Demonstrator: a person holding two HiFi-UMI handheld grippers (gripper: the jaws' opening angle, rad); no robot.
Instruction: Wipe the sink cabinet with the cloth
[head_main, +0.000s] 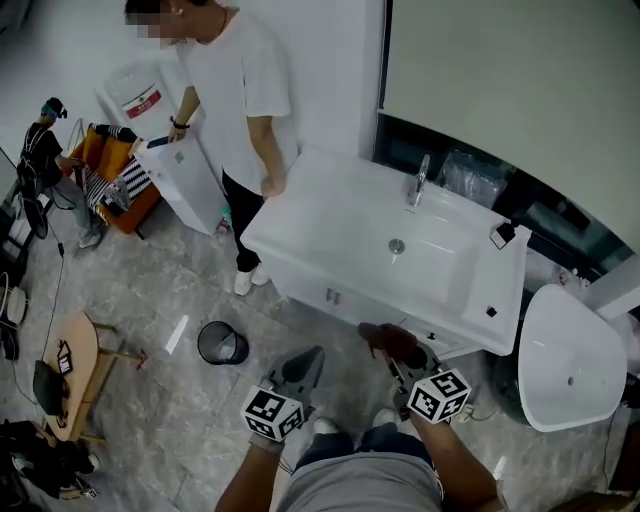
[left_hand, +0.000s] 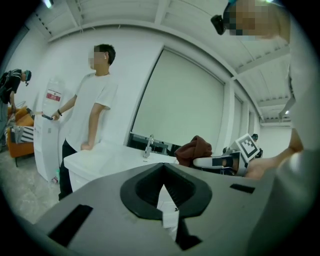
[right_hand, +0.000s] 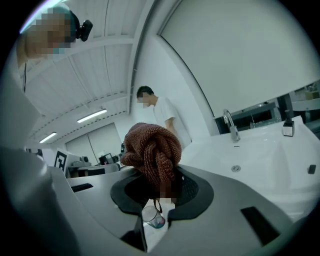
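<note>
while the right gripper clamps the cloth, the left gripper seems closed, empty.

The left gripper was held low in front of the torso and pointed forward. In the left gripper view, its fingers met at the tips, with nothing between them. The right gripper was held just beside it at about the same height, slightly further forward. Its fingers were clamped on a bunched brown knit cloth, which stood out beyond the tips. The two grippers were near each other but not touching. Each marker cube faced upward. The left forearm and right forearm were bare and extended forward from the body.
</note>
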